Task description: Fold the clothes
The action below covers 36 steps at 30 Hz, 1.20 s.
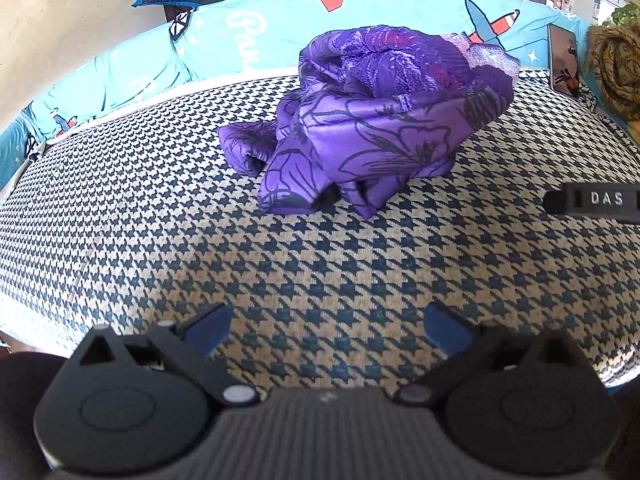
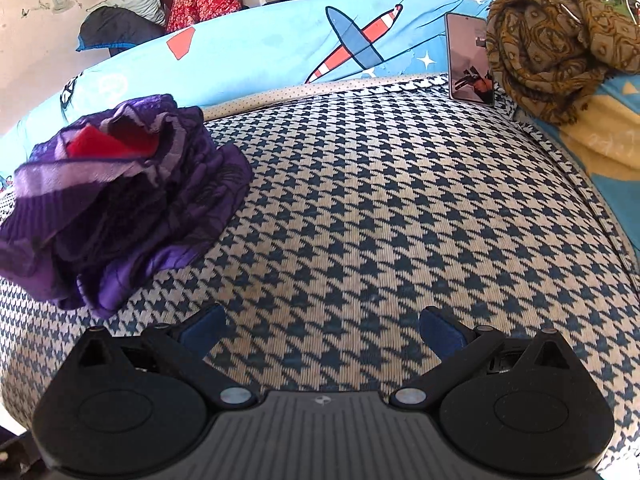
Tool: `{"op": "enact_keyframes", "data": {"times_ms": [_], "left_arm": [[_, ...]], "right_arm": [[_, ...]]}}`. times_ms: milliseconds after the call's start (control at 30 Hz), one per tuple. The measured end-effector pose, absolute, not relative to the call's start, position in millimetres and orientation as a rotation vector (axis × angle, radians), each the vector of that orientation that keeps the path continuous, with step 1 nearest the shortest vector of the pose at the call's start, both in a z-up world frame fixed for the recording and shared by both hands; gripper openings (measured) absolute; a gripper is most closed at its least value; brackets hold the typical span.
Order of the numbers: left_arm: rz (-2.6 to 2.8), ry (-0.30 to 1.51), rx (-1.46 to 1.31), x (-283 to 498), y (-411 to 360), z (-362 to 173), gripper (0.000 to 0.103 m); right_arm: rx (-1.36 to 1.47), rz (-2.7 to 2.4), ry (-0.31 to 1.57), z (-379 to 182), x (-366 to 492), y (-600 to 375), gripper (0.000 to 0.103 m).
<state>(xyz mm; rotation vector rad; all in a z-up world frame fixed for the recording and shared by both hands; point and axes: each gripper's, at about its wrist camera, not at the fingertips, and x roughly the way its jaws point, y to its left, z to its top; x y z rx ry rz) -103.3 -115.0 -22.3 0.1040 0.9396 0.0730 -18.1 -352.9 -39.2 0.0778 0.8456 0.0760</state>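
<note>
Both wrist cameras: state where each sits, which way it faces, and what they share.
Left wrist: on the left gripper, low over the houndstooth cover, facing the purple garment; its blue fingers show, spread.
Right wrist: on the right gripper, facing the phone and brown cloth; fingers spread.
Shared: garment, cover, phone, airplane bedding.

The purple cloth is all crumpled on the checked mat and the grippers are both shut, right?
Not quite. The purple cloth is crumpled on the checked mat, but both wrist views show the left hand-held gripper and right hand-held gripper open.
</note>
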Motion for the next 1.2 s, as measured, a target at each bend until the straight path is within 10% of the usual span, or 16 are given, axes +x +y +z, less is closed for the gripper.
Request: {"op": "enact_keyframes", "data": {"times_ms": [1200], "left_arm": [[0.130,0.941,0.045,-104,-113,-21,0.103]], "right_arm": [[-0.017,0.171,0.801,-38,-79,-321,0.102]]}}
